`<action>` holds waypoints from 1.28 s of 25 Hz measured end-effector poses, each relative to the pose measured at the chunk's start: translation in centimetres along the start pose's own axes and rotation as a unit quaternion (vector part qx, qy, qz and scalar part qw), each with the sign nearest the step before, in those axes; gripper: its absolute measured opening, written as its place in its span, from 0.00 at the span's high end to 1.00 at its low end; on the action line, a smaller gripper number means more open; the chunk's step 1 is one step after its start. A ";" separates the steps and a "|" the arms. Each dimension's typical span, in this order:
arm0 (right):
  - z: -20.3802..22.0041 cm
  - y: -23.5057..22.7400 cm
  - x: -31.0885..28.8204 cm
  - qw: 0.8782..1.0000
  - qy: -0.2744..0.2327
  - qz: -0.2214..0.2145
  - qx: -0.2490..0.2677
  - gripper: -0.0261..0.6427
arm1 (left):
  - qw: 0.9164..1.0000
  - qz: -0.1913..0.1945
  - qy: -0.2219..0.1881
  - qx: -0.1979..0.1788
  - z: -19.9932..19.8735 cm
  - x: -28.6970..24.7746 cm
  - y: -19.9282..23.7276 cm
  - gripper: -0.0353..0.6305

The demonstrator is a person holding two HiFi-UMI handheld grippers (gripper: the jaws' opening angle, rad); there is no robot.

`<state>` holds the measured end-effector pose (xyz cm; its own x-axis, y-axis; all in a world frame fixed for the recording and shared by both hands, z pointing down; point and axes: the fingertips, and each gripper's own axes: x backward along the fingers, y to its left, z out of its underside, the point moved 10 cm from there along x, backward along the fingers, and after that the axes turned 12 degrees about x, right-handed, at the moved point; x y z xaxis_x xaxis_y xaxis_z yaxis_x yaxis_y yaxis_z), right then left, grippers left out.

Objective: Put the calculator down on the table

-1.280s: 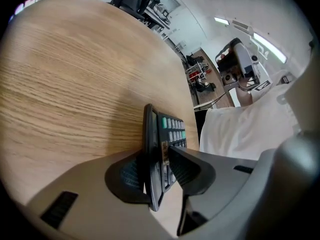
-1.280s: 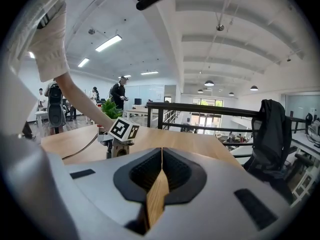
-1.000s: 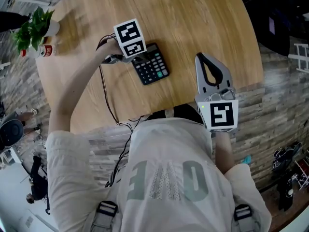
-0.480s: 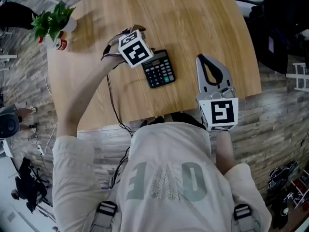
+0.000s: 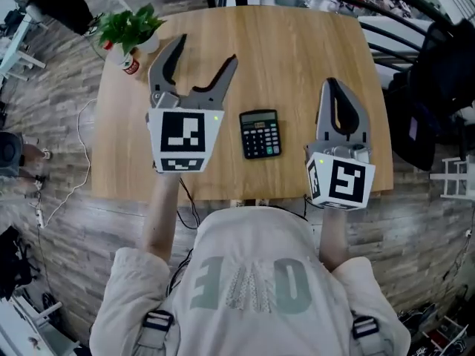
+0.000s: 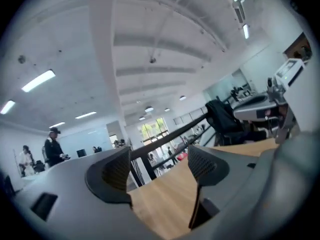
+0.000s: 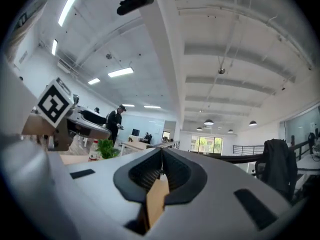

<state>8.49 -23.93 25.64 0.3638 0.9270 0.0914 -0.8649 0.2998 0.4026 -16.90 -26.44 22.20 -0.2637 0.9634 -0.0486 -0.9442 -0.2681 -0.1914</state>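
The black calculator point(image 5: 260, 133) lies flat on the round wooden table point(image 5: 297, 43), near its front edge, with nothing touching it. My left gripper point(image 5: 204, 54) hangs high above the table to the calculator's left. Its jaws have just been opening and stand wide apart with nothing between them; in the left gripper view point(image 6: 161, 166) only tabletop shows through the gap. My right gripper point(image 5: 332, 87) hovers to the calculator's right, its jaws shut on nothing. The right gripper view point(image 7: 161, 168) shows the two pads meeting.
A potted green plant point(image 5: 130, 28) and a small red-labelled bottle point(image 5: 130, 67) stand at the table's far left corner. A black chair with dark cloth point(image 5: 438, 73) is off the table's right side. A cable point(image 5: 74, 162) trails off the left edge. A railing runs behind the table.
The left gripper has come away from the calculator's upper left corner, risen and swung level, with its jaws now wide apart. The right gripper has risen too. The calculator stays on the table.
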 end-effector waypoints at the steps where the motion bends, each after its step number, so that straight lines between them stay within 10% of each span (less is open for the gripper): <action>1: -0.8 0.2 -0.1 1.000 -0.017 0.001 -0.006 0.93 | 0.999 -0.022 -0.028 0.020 -0.6 1.6 0.2 0.40; 5: -3.4 1.7 0.1 0.997 -0.070 -0.007 -0.042 0.93 | 0.982 -0.104 -0.128 0.096 -1.8 7.4 0.2 0.52; 8: -4.5 3.4 0.4 0.993 -0.091 -0.026 -0.065 0.93 | 0.965 -0.137 -0.190 0.121 -1.5 10.9 0.2 0.93; 11: -5.0 5.0 0.6 0.991 -0.097 -0.046 -0.077 0.93 | 0.955 -0.146 -0.206 0.155 -1.0 12.7 0.2 0.93; 32: -4.3 6.0 1.8 0.996 -0.065 -0.060 -0.027 0.93 | 0.962 -0.135 -0.196 0.133 -1.3 12.3 -1.1 0.93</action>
<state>2.45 -19.43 24.28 0.5045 0.8477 0.1639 -0.8286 0.4221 0.3678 -18.82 -14.30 20.55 -0.0067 0.9361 0.3516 -0.9921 -0.0502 0.1147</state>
